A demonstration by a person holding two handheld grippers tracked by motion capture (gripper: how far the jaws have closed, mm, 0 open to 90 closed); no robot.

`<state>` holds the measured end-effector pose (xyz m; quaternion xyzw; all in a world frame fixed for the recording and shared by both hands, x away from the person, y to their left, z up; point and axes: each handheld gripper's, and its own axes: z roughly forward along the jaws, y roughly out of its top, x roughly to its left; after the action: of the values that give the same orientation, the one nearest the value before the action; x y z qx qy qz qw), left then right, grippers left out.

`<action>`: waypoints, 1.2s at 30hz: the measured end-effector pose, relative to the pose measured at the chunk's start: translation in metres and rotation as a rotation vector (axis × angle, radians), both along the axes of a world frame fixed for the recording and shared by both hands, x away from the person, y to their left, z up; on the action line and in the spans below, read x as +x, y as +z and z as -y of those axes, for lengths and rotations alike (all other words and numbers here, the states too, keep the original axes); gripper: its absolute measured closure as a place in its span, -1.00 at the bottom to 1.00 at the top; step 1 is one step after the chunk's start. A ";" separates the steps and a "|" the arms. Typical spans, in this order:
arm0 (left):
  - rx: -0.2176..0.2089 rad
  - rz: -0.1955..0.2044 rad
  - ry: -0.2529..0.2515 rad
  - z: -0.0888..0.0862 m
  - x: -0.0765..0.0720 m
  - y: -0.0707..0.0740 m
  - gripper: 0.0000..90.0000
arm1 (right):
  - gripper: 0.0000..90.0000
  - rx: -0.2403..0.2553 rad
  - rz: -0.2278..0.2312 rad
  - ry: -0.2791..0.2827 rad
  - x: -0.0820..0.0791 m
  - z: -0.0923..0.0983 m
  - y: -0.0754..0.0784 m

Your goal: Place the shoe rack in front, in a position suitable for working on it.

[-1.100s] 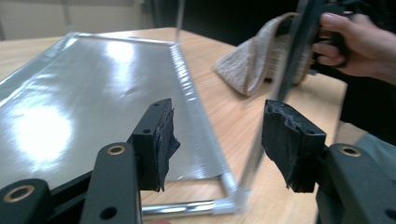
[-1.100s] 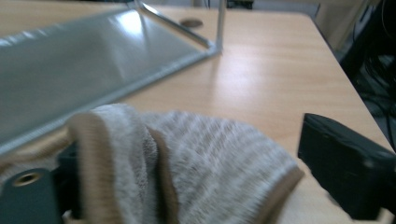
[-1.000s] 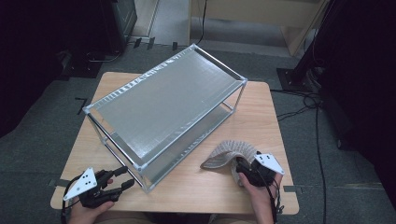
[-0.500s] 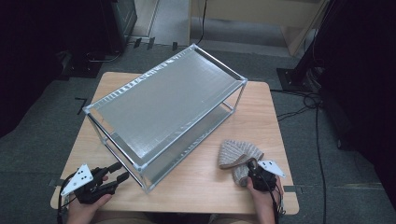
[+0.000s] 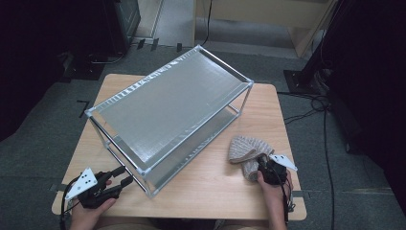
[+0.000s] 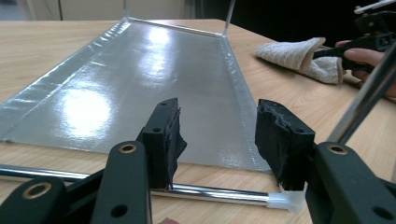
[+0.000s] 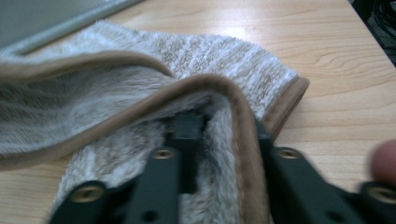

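Note:
A beige, brown-edged towel (image 5: 244, 148) lies bunched on the wooden table, right of the rack. My right gripper (image 5: 258, 165) is at its near edge. In the right gripper view, the towel (image 7: 140, 93) folds over my right gripper (image 7: 224, 126), and its brown hem fills the gap between the jaws. Those jaws have just been opening a little, with the towel edge still between them. My left gripper (image 5: 123, 176) rests open at the table's front left, holding nothing. From the left gripper view, the left gripper (image 6: 217, 126) faces the rack's lower shelf (image 6: 154, 79), and the towel (image 6: 299, 53) lies beyond.
A two-tier metal rack (image 5: 172, 105) with silvery shelves stands diagonally across the table (image 5: 210, 191); its near corner post is close to my left gripper. Cables trail on the grey floor at the right. Bare wood lies between the two hands.
The towel, held up in an arch a second ago, now lies lower and bunched on the table. My right hand has come down and toward the near edge. The left hand stayed put.

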<state>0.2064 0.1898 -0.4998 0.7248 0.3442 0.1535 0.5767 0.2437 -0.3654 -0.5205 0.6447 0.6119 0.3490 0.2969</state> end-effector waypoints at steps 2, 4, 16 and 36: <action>-0.004 -0.001 0.010 -0.002 0.001 0.000 0.11 | 0.10 0.016 0.012 0.000 -0.003 0.002 0.003; -0.009 -0.001 0.014 -0.003 0.001 0.000 0.11 | -0.21 0.043 0.025 -0.007 -0.008 0.005 0.010; -0.019 0.004 0.028 -0.006 0.003 0.002 0.10 | -0.89 0.012 0.053 0.046 -0.043 0.012 0.023; -0.052 -0.013 0.200 -0.037 0.021 -0.004 0.05 | -0.90 0.022 0.185 0.272 -0.054 -0.090 0.064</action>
<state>0.2270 0.2269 -0.5037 0.6726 0.4223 0.1966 0.5750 0.1902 -0.2751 -0.4567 0.5243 0.6597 0.4503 0.2951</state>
